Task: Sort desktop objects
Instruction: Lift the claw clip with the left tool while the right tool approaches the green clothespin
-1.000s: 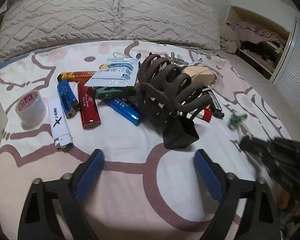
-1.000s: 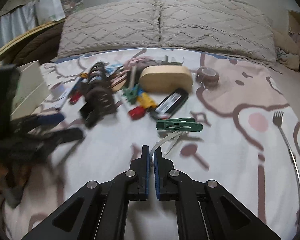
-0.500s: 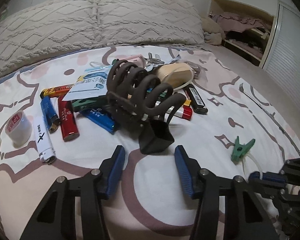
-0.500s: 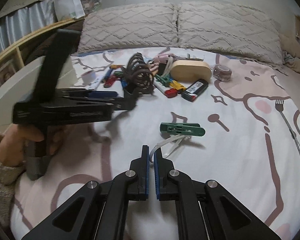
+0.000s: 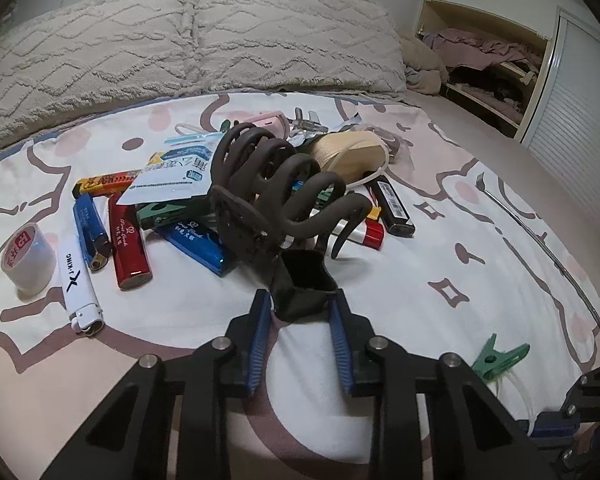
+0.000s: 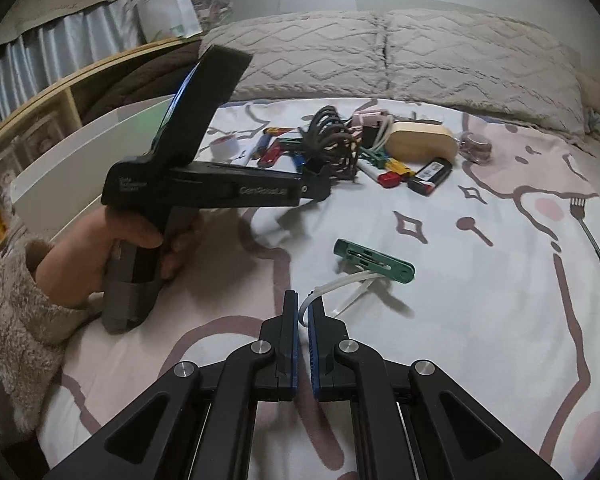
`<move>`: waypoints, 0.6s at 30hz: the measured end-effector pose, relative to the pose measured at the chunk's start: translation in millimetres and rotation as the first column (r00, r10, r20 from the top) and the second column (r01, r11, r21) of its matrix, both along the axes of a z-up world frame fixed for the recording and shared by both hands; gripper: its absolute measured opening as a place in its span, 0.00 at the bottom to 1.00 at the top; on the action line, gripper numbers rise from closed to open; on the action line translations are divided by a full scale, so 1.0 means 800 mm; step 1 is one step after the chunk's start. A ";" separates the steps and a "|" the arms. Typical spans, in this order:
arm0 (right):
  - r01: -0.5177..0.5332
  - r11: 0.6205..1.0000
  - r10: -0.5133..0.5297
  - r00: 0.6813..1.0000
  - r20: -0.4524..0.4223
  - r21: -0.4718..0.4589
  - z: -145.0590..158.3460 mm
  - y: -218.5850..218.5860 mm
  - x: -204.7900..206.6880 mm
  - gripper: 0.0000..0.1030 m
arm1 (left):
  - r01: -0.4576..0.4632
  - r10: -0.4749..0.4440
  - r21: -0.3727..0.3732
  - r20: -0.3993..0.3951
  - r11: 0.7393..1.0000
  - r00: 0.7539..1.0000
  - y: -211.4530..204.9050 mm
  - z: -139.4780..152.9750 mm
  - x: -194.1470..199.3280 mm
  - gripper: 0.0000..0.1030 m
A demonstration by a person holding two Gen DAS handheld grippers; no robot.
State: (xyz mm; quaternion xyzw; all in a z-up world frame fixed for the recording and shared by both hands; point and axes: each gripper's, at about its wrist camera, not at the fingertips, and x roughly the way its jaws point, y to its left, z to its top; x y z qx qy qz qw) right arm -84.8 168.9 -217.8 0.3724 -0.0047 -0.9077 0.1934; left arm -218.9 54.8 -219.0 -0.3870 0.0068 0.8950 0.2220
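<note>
A large brown hair claw (image 5: 276, 184) lies on the pile of small items on the bed sheet. Its dark handle end (image 5: 304, 286) sits between the blue pads of my left gripper (image 5: 299, 304), whose jaws are closing and touch it on both sides. The right wrist view shows that left gripper (image 6: 318, 178) held by a hand in a fuzzy sleeve, tips at the claw (image 6: 332, 140). My right gripper (image 6: 302, 302) is shut on a thin white cable tie (image 6: 340, 280), beside a green clothespin (image 6: 374, 260).
Around the claw lie several lighters (image 5: 128, 236), a white lighter (image 5: 78, 280), a tape roll (image 5: 28, 256), a printed packet (image 5: 172, 178), a wooden case (image 5: 348, 152) and a black lighter (image 5: 394, 208). A fork (image 6: 592, 236) lies at the right. A white box wall (image 6: 84, 152) stands left; pillows behind.
The left jaws have closed from wide apart onto the claw's handle as the gripper came nearer. The right gripper, still shut on the cable tie, shifted, and the left hand came into its view.
</note>
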 end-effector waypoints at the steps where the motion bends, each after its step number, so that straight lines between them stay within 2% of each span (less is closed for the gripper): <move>1: -0.004 1.000 0.004 1.000 0.009 -0.011 -0.002 0.001 -0.002 0.05 | -0.002 0.002 -0.005 -0.010 1.000 1.000 0.001 0.001 0.002 0.24; 6: 0.010 0.996 -0.006 0.999 0.049 -0.088 -0.010 0.018 -0.010 0.05 | 0.004 -0.007 -0.036 -0.088 0.999 0.996 0.008 0.011 0.018 0.23; 10: 0.006 0.996 -0.001 0.999 0.048 -0.086 -0.010 0.016 -0.010 0.05 | 0.009 -0.021 -0.083 -0.145 0.997 0.989 0.015 0.023 0.039 0.23; 18: -0.007 0.996 0.012 0.998 0.058 -0.085 -0.012 0.014 -0.011 0.05 | 0.005 -0.023 -0.154 -0.115 0.988 0.993 0.006 0.033 0.082 0.23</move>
